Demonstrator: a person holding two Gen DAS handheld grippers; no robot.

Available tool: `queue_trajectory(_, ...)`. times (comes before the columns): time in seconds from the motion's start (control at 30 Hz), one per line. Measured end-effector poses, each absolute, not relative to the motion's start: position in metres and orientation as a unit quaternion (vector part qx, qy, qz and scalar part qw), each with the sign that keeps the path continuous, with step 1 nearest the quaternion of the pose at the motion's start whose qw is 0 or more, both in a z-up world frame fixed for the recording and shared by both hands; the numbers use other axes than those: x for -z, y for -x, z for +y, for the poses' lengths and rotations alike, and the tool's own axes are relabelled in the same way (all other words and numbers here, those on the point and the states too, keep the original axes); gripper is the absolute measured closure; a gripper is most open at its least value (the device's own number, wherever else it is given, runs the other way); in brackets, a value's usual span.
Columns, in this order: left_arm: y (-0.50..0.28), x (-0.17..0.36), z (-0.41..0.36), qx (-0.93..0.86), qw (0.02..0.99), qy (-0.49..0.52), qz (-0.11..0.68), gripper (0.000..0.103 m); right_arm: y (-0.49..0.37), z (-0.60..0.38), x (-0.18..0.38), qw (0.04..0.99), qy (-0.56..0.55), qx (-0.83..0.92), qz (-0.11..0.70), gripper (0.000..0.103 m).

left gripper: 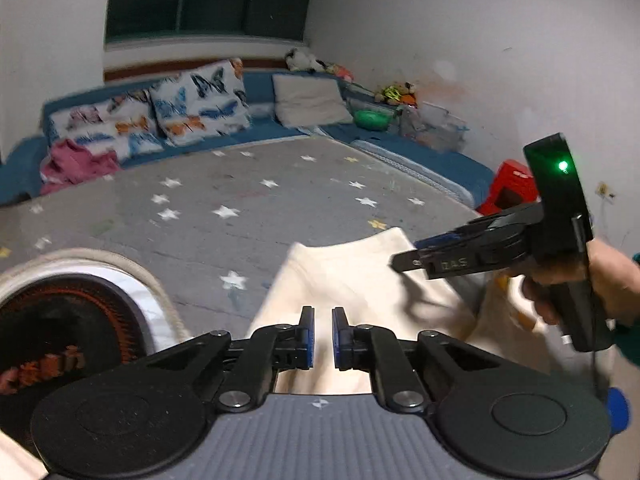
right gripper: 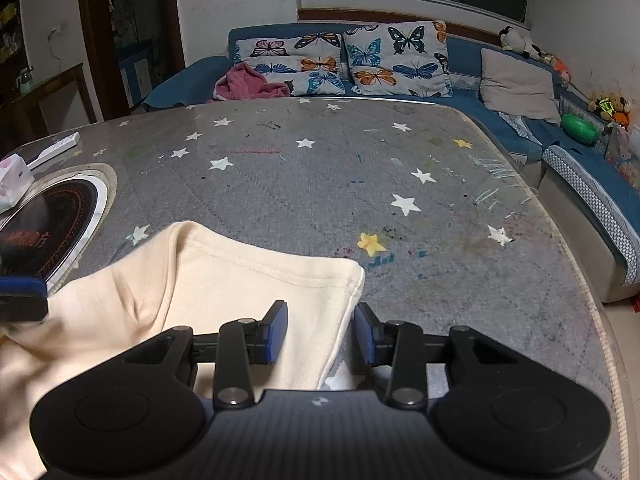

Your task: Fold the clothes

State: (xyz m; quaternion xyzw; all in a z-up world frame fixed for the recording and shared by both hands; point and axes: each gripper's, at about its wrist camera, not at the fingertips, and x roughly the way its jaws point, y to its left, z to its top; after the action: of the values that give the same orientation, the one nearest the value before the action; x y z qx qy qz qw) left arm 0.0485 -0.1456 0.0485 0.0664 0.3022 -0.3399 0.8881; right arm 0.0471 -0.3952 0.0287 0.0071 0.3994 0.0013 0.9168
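A cream garment [right gripper: 224, 280] lies partly folded on a grey, star-printed table cover [right gripper: 320, 168], its stitched hem running across the cloth just ahead of both tools. The right gripper [right gripper: 321, 330] hangs low over the garment's right-hand corner with its blue-padded jaws spread: the left pad sits above the fabric, the right pad just outside the folded side edge, and neither is seen pressing on the cloth. In the left wrist view the left gripper [left gripper: 322, 338] points down at the same garment [left gripper: 352, 280], its jaws drawn close with only a narrow gap between the pads; cream fabric shows through that gap, but whether the pads actually pinch it cannot be told. To the right of the left tool, a hand [left gripper: 588, 280] grips the handle of the right gripper [left gripper: 404, 261], a green light glowing on its top. To the left of both tools a round, dark cooktop [right gripper: 48, 228] is set into the table. Beyond the table, well ahead of the tools, butterfly-print cushions [right gripper: 344, 60] and a crumpled pink cloth [right gripper: 248, 82] rest on a blue sofa [right gripper: 520, 128].
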Motion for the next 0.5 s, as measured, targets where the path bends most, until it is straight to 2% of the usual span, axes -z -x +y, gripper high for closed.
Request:
queue_trajectory(0.07, -0.050, -0.048, -0.143, 0.327, 0.895, -0.070, 0.296, 0.057, -0.047, -0.396, -0.029, 0.917, -0.007, -0.002, 0.400, 0.066)
queue_trajectory(0.1, -0.051, -0.048, -0.142, 0.321, 0.898, -0.071, 0.293, 0.053, -0.048, -0.396, -0.029, 0.916, -0.006, -0.003, 0.400, 0.066)
queue_trajectory(0.23, -0.045, -0.045, -0.145, 0.363, 0.880, -0.086, 0.293, 0.051, -0.047, -0.395, -0.030, 0.916, -0.002, -0.003, 0.400, 0.067)
queue_trajectory(0.5, -0.023, -0.024, -0.172, 0.415, 0.846, -0.154, 0.297, 0.053, -0.050, -0.390, -0.032, 0.915, 0.003, -0.011, 0.404, 0.077)
